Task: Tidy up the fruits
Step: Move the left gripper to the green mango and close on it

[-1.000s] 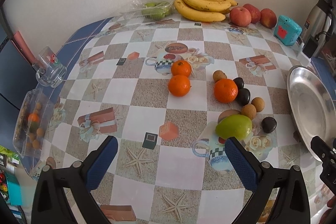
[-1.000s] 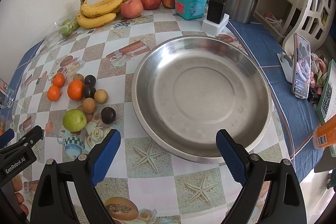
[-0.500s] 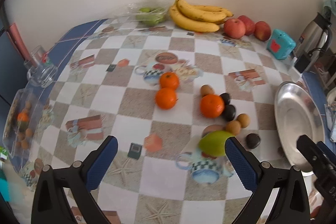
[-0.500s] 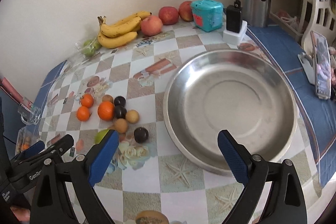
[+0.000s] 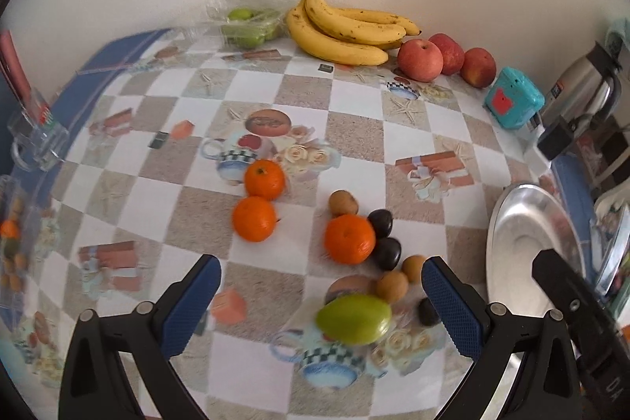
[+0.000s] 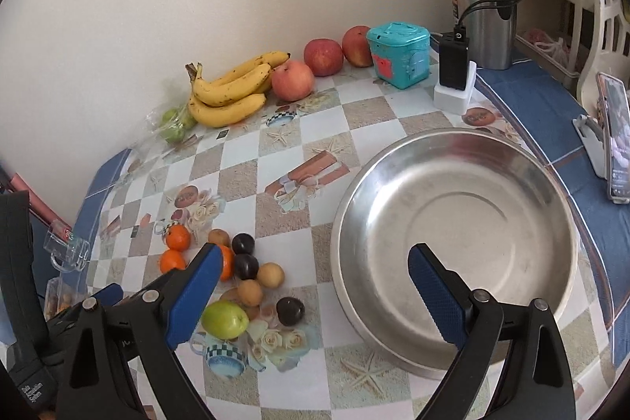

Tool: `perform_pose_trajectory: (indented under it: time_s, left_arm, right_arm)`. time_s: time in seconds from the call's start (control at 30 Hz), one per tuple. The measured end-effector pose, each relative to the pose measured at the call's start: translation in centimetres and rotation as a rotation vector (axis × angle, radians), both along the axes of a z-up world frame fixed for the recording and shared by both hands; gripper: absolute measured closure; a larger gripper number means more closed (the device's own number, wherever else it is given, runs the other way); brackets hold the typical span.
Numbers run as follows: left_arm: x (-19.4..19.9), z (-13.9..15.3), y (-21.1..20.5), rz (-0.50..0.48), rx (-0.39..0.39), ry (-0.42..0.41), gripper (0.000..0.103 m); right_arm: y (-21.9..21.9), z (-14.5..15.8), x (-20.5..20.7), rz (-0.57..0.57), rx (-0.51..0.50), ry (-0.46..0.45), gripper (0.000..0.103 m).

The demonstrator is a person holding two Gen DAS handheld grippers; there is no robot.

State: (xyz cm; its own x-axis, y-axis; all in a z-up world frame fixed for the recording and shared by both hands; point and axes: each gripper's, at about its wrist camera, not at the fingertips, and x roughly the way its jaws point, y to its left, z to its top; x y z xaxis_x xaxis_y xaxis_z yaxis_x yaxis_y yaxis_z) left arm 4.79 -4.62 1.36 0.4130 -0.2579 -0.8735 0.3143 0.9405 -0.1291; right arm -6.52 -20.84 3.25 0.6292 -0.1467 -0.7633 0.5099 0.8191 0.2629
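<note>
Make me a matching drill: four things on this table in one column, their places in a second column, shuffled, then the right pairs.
Things
1. green fruit
2. bananas
3. teal box
4. steel bowl

Places
A. by the wall, left of the apples
B. between the apples and the black charger
C. right of the small fruits
D. nearest the left gripper, lying on a printed teacup

Pairs: 1-D, 2-A, 3-B, 4-C

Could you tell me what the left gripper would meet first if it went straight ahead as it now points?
Most likely the green fruit, lying low between the open fingers of the left gripper, ahead of the large orange; depth is uncertain.
</note>
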Motion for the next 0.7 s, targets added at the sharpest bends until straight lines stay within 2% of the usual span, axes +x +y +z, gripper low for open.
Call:
perform_pose_trajectory:
  time_s: [0.23,0.4,0.53,0.7]
  left_arm:
    - [1.3,-1.1,-1.1,-0.025,0.038,0.012,0.000]
    - [1.8,-2.1,-0.8,-0.031,-0.015,0.084,0.000]
    - [1.7,-2.7,-0.9,-0.043,-0.026,0.119,0.013]
    - [1.1,-3.1,-1.2,-0.069,-0.041,0.150,0.017]
  right_arm:
    - [-1.4,-1.0,1.7,-0.024,0.020,0.043,0.008]
    - [-1.7,-1.6,3.2,-0.022,0.032,0.074,0.008]
    - [-1.0,-2.0,3.7,0.014,0.034,0.099,0.008]
    - [-0.6,-2.4,3.6,0.040,0.049,0.108,0.008]
